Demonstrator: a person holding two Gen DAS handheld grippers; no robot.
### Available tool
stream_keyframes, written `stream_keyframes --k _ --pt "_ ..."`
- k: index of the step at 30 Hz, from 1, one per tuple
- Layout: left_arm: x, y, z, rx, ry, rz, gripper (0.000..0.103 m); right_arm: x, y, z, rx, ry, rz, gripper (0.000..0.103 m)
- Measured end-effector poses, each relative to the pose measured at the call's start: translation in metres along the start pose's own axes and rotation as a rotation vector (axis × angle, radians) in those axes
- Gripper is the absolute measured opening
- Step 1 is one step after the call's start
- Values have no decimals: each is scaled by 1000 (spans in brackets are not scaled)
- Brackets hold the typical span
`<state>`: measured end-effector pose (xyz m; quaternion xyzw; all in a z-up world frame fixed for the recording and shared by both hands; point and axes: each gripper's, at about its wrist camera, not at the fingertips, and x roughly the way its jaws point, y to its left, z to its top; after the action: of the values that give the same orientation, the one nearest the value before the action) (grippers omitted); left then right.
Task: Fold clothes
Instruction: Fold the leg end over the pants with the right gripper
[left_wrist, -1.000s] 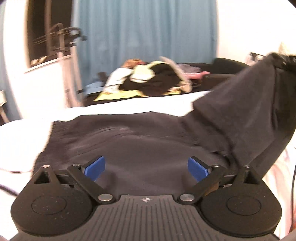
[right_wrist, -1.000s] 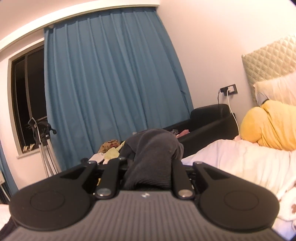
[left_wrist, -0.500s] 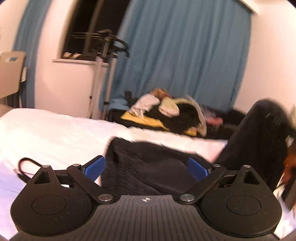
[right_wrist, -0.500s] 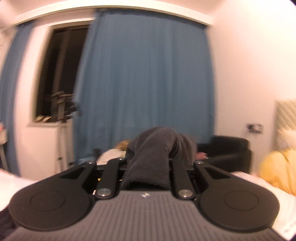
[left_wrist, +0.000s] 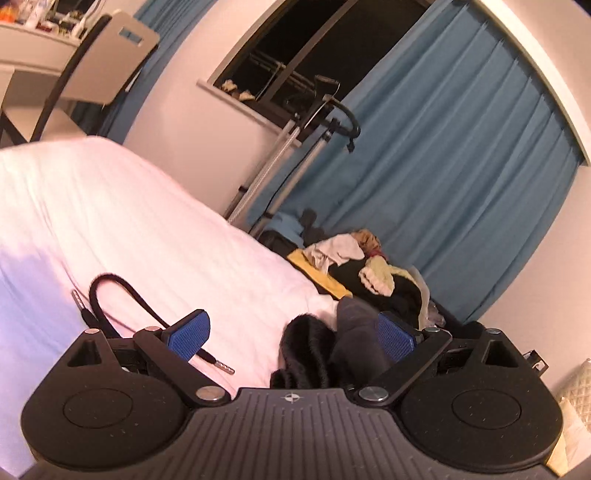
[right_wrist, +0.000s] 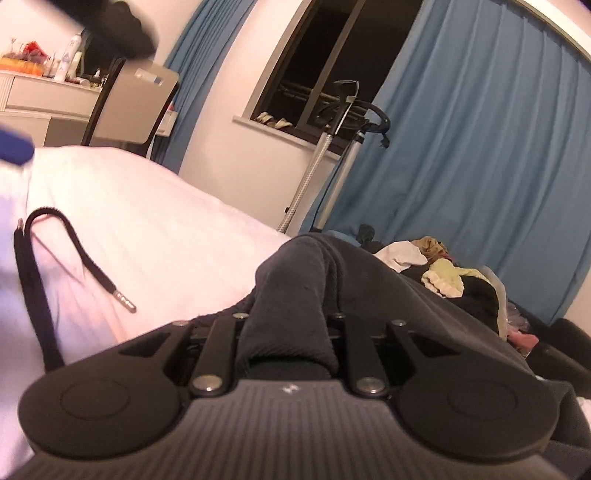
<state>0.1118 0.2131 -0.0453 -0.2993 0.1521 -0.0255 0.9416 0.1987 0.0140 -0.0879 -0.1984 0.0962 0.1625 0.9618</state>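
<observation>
Sweatpants (right_wrist: 295, 288) bunched between the right gripper (right_wrist: 288, 321) jaws, which just eased wider – left gripper (left_wrist: 291, 332) gaping, drawstring (left_wrist: 122, 291) at 10 o'clock.

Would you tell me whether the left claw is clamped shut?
No, the left claw stands wide open, its blue pads far apart over the white bed.

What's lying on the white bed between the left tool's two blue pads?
In the left wrist view, the dark grey garment bunches beside the right-hand pad; bare white bedsheet fills the rest.

Blue curtain (left_wrist: 461, 177), dark window (left_wrist: 295, 55), white bed (left_wrist: 129, 229)
</observation>
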Motion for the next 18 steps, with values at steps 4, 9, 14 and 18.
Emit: stream_keyframes --k 4,9,14,18 --pt "-1 -1 1 -33 1 -60 97 -31 -27 9 -14 -49 186 61" --pt "-14 -12 -5 -37 -4 -135 97 -100 -68 13 -28 -51 336 83" --pt "-17 -37 -20 -27 46 -208 97 -154 -116 -7 -58 -31 259 85" --pt "-9 -60 -39 -7 108 -237 96 -172 -146 -32 -21 -35 170 85"
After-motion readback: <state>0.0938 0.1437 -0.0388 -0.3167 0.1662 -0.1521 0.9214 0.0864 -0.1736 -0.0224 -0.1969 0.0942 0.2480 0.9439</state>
